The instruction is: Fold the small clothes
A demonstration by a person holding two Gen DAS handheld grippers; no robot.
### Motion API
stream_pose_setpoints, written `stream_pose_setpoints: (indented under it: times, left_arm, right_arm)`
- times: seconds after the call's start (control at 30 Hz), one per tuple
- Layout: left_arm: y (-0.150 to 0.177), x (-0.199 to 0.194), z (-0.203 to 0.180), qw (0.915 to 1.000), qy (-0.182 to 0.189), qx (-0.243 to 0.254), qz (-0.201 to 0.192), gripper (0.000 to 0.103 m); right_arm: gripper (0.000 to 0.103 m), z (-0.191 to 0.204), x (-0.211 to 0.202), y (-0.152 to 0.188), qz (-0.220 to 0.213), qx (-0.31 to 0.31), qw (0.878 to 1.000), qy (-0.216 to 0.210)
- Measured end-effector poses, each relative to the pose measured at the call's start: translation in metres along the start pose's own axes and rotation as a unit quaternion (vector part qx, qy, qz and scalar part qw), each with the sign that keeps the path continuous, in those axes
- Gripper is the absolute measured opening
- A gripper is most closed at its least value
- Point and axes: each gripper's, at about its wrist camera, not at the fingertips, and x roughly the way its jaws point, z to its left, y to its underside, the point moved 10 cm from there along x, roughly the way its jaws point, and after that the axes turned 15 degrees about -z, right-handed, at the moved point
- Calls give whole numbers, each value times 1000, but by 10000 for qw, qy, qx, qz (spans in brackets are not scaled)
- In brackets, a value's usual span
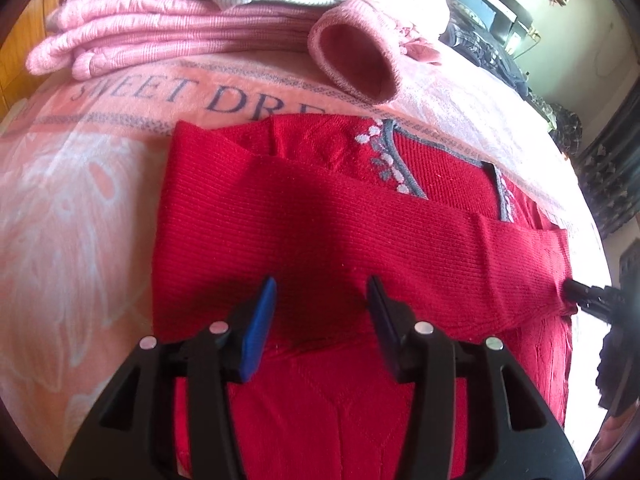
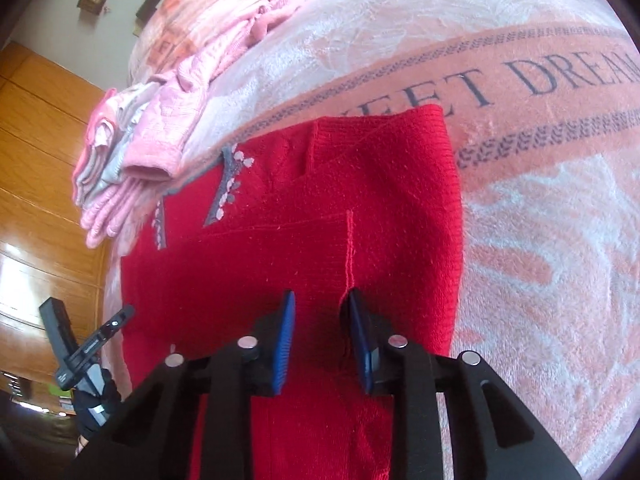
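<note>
A red knit sweater (image 1: 328, 216) with grey-and-white flower trim is lying partly folded on my pink blanket (image 1: 80, 184). My left tool (image 1: 322, 300) and right tool (image 2: 318, 316) are hovering open above it. Pink folded clothes (image 1: 168, 28) are sitting just beyond.

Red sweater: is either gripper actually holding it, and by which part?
Neither. Both grippers, left and right, hover open above the red sweater; nothing is between the jaws.

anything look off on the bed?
One thing: a pink cuff spills off the folded pink stack onto the blanket, near the red sweater. Both tongs, left and right, are open.
</note>
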Motion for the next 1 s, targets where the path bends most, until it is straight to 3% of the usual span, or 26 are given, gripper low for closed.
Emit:
stream_pose_setpoints:
  times: [0.03, 0.1, 0.27, 0.67, 0.77, 0.83, 1.0]
  left_arm:
    - [1, 0, 0, 10000, -10, 27, 7, 51]
    - [2, 1, 2, 10000, -51, 38, 24, 51]
    - [3, 3, 2, 10000, -30, -16, -14, 51]
    - [8, 16, 0, 9996, -44, 288, 34, 57]
    - [6, 13, 1, 9997, -90, 197, 101, 56]
    - [6, 1, 1, 9998, -84, 124, 145, 55]
    - [36, -43, 8, 9982, -120, 360, 470, 58]
  right_arm:
    - [10, 1, 1, -2, 10, -103, 9999, 134]
    - [3, 6, -1, -8, -54, -272, 9992, 277]
    - [3, 10, -20, -29, -435, -437, 9977, 270]
    - [3, -6, 12, -14, -290, -1125, 9868, 1125]
    - [15, -2, -4, -15, -351, -974, 9904, 919]
    - [30, 5, -29, -14, -522, -928, 9919, 689]
    - [34, 13, -86, 30, -487, -1292, 9893, 463]
